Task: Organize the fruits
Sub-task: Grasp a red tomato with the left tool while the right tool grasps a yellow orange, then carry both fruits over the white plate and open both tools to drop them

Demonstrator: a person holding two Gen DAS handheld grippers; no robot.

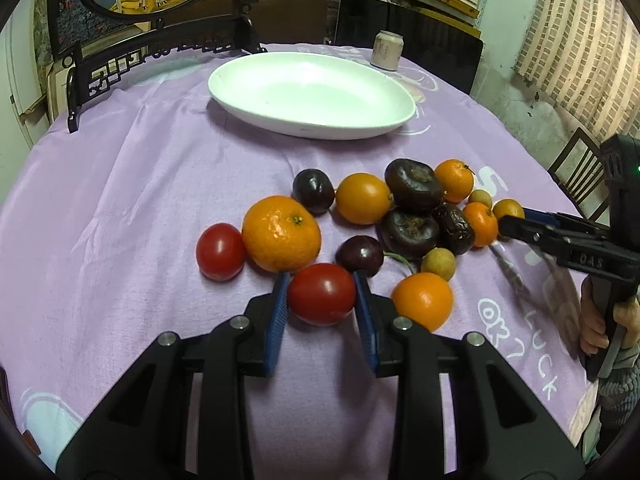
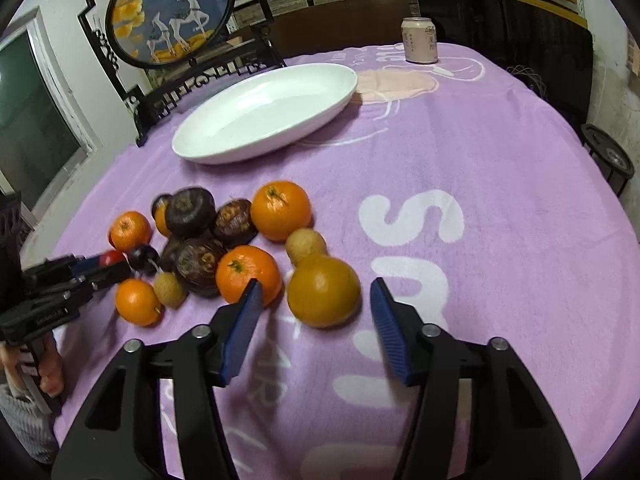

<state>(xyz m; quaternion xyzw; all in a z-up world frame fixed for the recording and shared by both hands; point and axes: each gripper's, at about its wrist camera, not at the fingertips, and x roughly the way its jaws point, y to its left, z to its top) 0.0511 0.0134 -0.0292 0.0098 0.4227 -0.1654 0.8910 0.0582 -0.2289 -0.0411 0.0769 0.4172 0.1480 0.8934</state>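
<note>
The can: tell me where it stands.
The can stands upright at the table's far edge, beyond the white dish and to its right in both wrist views, well apart from the fruit.

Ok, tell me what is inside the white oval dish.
Nothing: the white oval dish shows only its bare white inside in both views. Every fruit lies on the purple cloth in front of it. What is under the dish cannot be seen.

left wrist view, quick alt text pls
The left claw is shut on a red tomato on a purple tablecloth, among oranges and dark fruits. An empty white dish sits beyond.
</note>
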